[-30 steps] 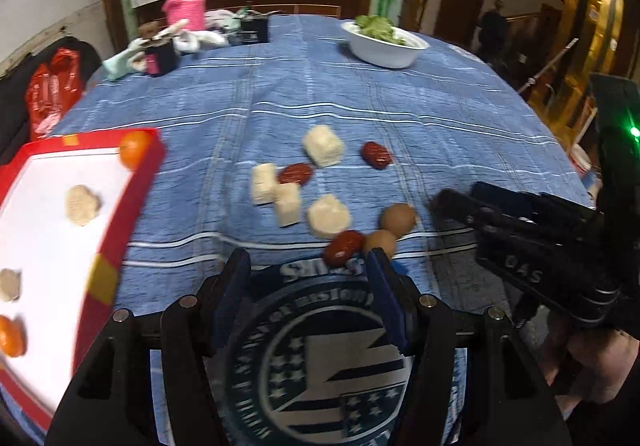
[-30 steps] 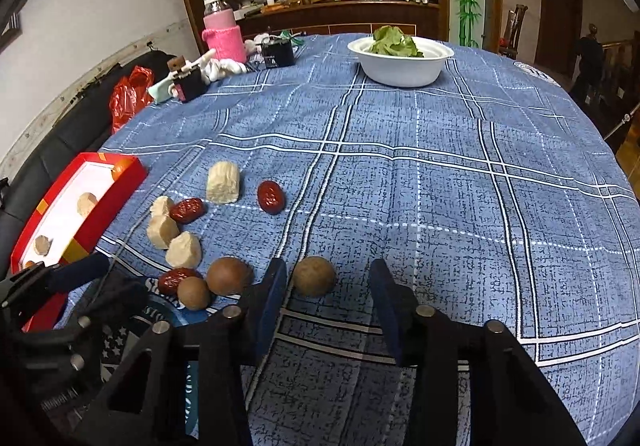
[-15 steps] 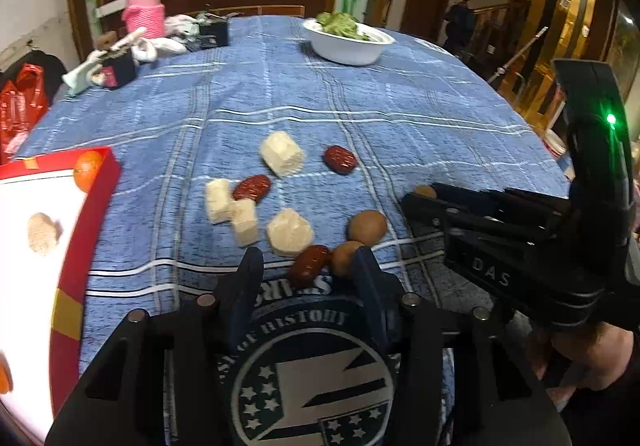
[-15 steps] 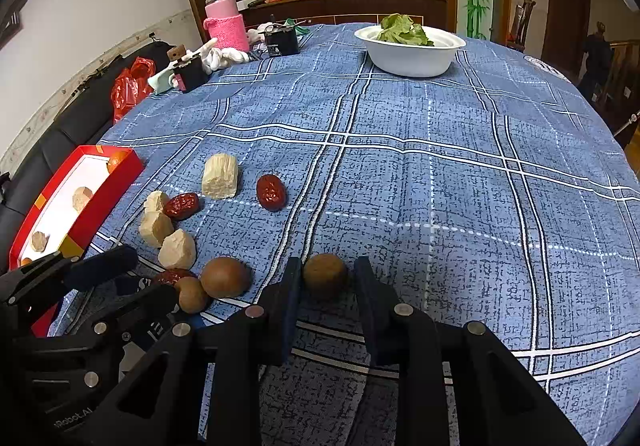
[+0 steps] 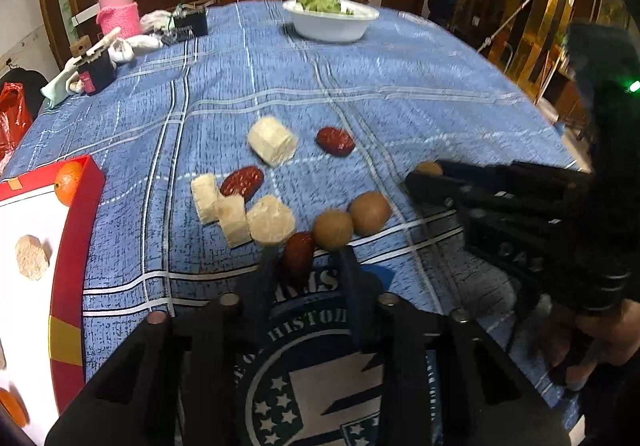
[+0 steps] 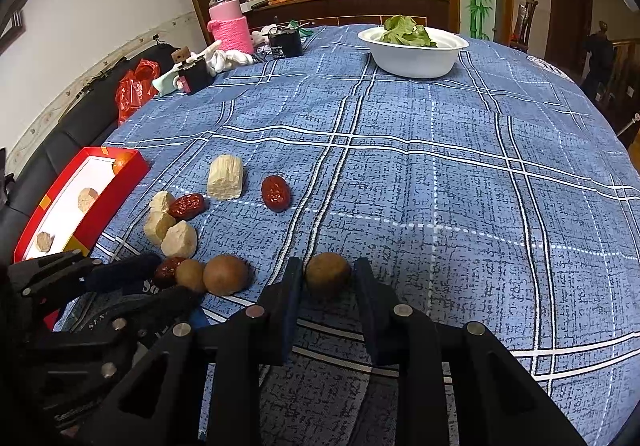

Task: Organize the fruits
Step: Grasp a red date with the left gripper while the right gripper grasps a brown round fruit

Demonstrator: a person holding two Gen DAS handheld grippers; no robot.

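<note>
The right hand-held gripper [image 6: 323,280] pinches a round brown fruit [image 6: 328,275] that sits on the blue checked cloth of the bench [image 6: 440,182], a finger pressed to each side. The left hand-held gripper [image 5: 305,260] has just been closing, and a dark red date [image 5: 297,251] sits between its fingers; whether they press it I cannot tell. Touching that date at its 2 o'clock lie two more brown fruits [image 5: 351,220]. Pale chunks [image 6: 172,226] and two more dates cluster at 11 o'clock. The red tray [image 6: 120,182] lies at the 9 o'clock edge, holding an orange [image 5: 69,182].
</note>
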